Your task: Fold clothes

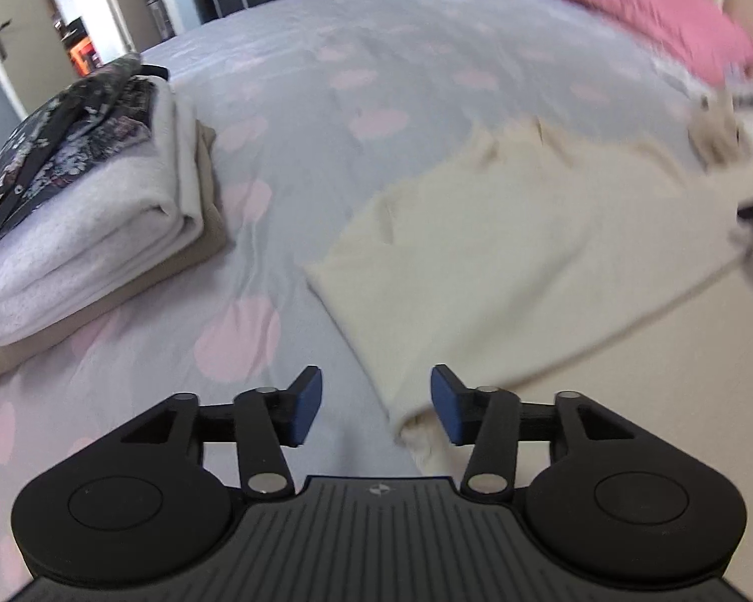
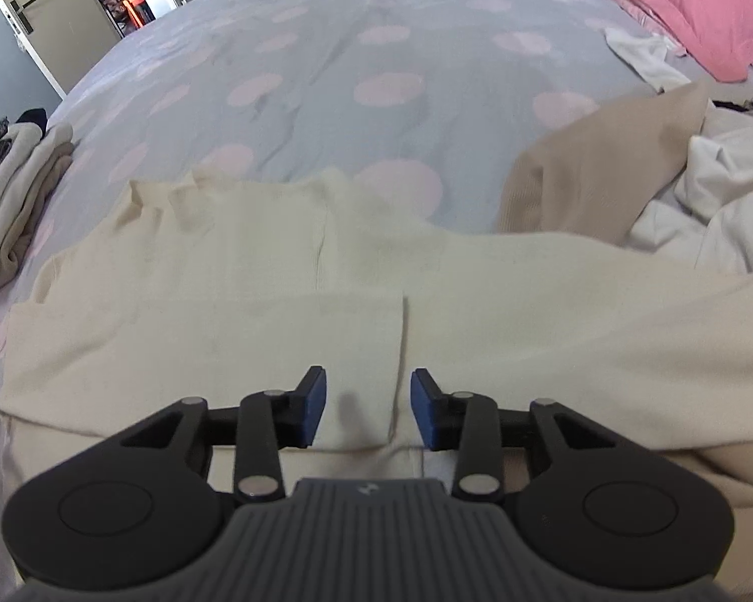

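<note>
Left gripper (image 1: 376, 406): matte black body with a ribbed grey centre plate bearing a small round emblem. Two round black discs flank the plate. Black link arms carry silver pivot pins. Fingers (image 1: 310, 404) end in blue pads.

Right gripper (image 2: 369, 409): identical build, with a ribbed grey plate, silver pins and blue-padded fingers (image 2: 312, 409).

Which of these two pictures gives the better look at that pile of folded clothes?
The left wrist view: the folded pile sits close and large, with a dark floral garment on pale folded layers. The right wrist view catches only its edge at the far left of the bed.
</note>
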Demonstrator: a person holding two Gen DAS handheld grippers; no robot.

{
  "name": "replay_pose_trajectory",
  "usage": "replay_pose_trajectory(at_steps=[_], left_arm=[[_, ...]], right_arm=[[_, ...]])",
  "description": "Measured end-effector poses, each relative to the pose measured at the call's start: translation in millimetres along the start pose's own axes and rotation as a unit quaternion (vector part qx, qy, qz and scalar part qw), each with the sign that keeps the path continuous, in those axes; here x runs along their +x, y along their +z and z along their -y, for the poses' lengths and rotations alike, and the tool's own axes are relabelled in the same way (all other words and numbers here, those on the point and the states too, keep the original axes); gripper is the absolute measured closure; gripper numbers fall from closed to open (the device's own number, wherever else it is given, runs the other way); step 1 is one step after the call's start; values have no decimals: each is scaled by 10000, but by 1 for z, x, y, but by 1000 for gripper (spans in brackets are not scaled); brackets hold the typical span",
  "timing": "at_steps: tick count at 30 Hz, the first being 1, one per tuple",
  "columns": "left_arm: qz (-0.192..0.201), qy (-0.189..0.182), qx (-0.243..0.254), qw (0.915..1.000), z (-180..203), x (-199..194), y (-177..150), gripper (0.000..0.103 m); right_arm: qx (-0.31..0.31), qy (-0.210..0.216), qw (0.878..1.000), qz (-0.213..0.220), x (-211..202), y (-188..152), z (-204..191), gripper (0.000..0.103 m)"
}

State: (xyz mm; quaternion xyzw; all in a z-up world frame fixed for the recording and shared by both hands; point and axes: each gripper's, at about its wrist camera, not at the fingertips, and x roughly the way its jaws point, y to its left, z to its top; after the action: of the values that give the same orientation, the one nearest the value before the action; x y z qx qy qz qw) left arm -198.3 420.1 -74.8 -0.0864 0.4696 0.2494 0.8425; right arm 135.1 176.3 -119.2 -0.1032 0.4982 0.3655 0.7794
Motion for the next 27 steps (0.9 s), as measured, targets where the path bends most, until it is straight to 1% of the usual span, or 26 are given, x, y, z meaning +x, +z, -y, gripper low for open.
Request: replay_pose_trajectory(at_steps=[2,5,9,12,15,16,17,18,19,20,21,22,24,27], left_arm=[[40,-46,-301,9995,-11,5,11,55],[65,-92,-746,9971,-29,25,24,55],[91,-136,-1349,9907,-47,53,29,56],[77,-199,-1641,9862,-56,73,28,57],[126,-328,-1829,9825,-59,86,26,58],[154,-379,-1874,9814,-59,89,25,59],[191,-441,-1882,9810,-58,91,24,65],[228,-505,-1888,9805,-58,92,23,73],[267,-483,-1862,9810,-56,91,23,76],[306,-455,-1834,9815,-55,89,23,80],[344,-427,-1806,9820,-54,87,23,92],[383,-399,-1778,9825,-52,86,24,98],[460,-344,-1722,9834,-50,82,24,99],[606,-233,-1635,9844,-48,75,27,100]], right_arm=[[2,-17,10000,61,-1,4,1,63],[49,-34,9999,89,4,9,5,63],[189,36,9997,129,13,17,11,63],[273,112,9994,180,20,26,11,63],[313,154,9992,178,29,33,11,63],[316,158,9993,151,33,34,11,63],[333,180,9992,103,37,34,11,63],[350,202,9992,56,42,34,11,67],[367,223,9991,10,46,34,11,76],[382,236,9990,-14,49,33,9,80],[355,262,9990,7,50,32,7,86],[308,231,9992,46,49,31,5,89],[196,197,9995,123,45,30,-1,94],[65,156,9990,421,33,32,-8,95]])
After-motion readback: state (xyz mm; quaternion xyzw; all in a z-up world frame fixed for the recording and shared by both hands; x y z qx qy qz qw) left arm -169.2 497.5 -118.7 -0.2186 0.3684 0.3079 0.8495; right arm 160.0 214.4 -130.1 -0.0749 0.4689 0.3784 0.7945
